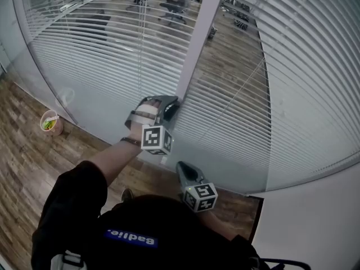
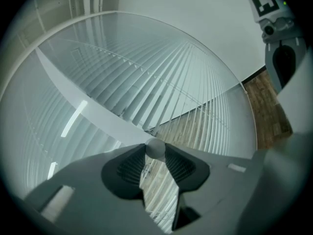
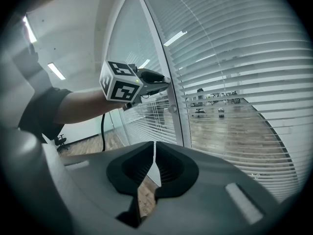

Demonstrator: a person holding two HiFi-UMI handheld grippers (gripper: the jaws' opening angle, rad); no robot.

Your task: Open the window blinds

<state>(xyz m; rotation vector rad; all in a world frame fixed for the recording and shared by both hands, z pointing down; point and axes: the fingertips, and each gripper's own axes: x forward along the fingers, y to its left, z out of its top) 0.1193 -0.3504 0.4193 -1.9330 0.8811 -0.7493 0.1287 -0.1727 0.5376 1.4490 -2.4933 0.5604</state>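
White slatted blinds (image 1: 107, 49) hang behind the glass on both sides of a pale upright frame post (image 1: 197, 38). The slats are tilted enough that a wood-floored office shows through. My left gripper (image 1: 173, 102) reaches to the post at about waist height. In the left gripper view its jaws (image 2: 155, 150) are shut on a small round grey knob (image 2: 155, 148) on the post. From the right gripper view that knob (image 3: 172, 109) shows just under the left gripper (image 3: 165, 82). My right gripper (image 1: 181, 167) hangs lower and nearer to me, shut and empty (image 3: 154, 144).
A small bin (image 1: 50, 122) with green and yellow contents stands on the wooden floor (image 1: 28, 162) at the left, against the glass. A plain white wall (image 1: 315, 218) meets the glazing at the right. Office chairs (image 1: 171, 10) stand beyond the glass.
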